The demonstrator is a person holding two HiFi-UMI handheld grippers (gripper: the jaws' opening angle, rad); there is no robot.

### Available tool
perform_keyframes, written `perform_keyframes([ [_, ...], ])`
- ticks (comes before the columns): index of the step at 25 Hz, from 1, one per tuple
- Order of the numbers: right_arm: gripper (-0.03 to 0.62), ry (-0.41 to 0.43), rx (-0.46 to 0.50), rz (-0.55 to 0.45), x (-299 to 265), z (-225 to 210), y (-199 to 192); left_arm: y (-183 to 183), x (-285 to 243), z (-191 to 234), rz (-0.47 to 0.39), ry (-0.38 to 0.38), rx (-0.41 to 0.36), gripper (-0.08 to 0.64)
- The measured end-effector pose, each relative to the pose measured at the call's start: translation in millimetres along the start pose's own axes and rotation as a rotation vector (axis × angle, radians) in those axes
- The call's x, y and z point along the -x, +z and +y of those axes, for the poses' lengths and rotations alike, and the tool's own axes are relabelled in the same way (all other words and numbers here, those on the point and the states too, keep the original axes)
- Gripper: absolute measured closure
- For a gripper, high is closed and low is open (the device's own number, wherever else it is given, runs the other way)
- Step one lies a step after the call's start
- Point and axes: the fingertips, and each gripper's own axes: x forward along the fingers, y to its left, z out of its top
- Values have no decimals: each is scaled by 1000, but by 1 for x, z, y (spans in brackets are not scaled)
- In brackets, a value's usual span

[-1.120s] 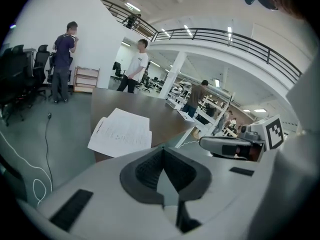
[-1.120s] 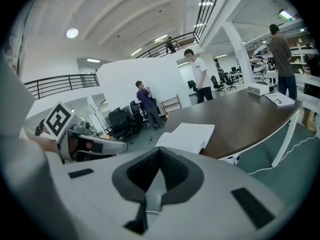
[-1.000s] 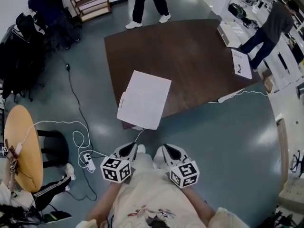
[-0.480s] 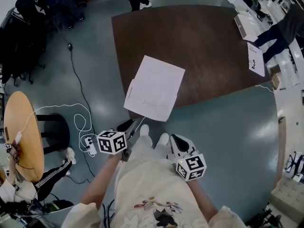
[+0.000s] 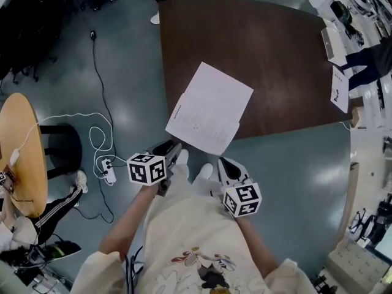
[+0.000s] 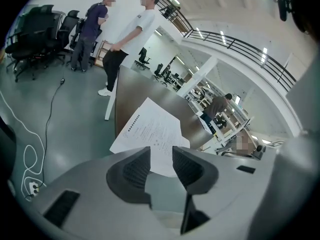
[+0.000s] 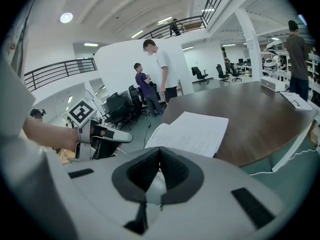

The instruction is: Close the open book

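Note:
The open book (image 5: 210, 108) lies with its white pages up on the near corner of the dark brown table (image 5: 263, 41), its spiral edge toward the left. It also shows in the left gripper view as the book (image 6: 150, 129) and in the right gripper view as the book (image 7: 192, 133). My left gripper (image 5: 174, 150) hangs just short of the book's near-left corner; its jaws (image 6: 161, 152) are opening with nothing between them. My right gripper (image 5: 225, 165) is below the book's near edge, and its jaws (image 7: 159, 153) are shut and empty.
A white cable and power strip (image 5: 105, 167) lie on the floor at the left, beside a round wooden table (image 5: 18, 152). Loose papers (image 5: 339, 87) sit at the table's far right edge. Two people (image 6: 125, 34) stand at the table's far end, near black chairs (image 6: 30, 34).
Both grippers have moved forward toward the table's near edge and the book. The left gripper's jaws have come apart. The book has not moved on the table.

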Motion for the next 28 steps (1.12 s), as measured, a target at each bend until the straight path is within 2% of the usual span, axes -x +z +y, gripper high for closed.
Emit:
perform_keyframes([
  [4, 586, 23, 49, 40, -33, 15, 1, 5, -6, 29, 14, 17, 57, 412],
  [7, 588, 43, 61, 76, -54, 23, -2, 6, -15, 53, 45, 37, 58, 391],
  [15, 588, 55, 73, 131, -75, 32, -9, 5, -46, 101, 112, 25, 137, 337],
  [24, 586, 33, 49, 154, -83, 31, -12, -5, -82, 118, 217, -120, 144, 265],
  [28, 586, 22, 41, 157, -84, 29, -10, -12, -88, 116, 260, -193, 142, 262],
])
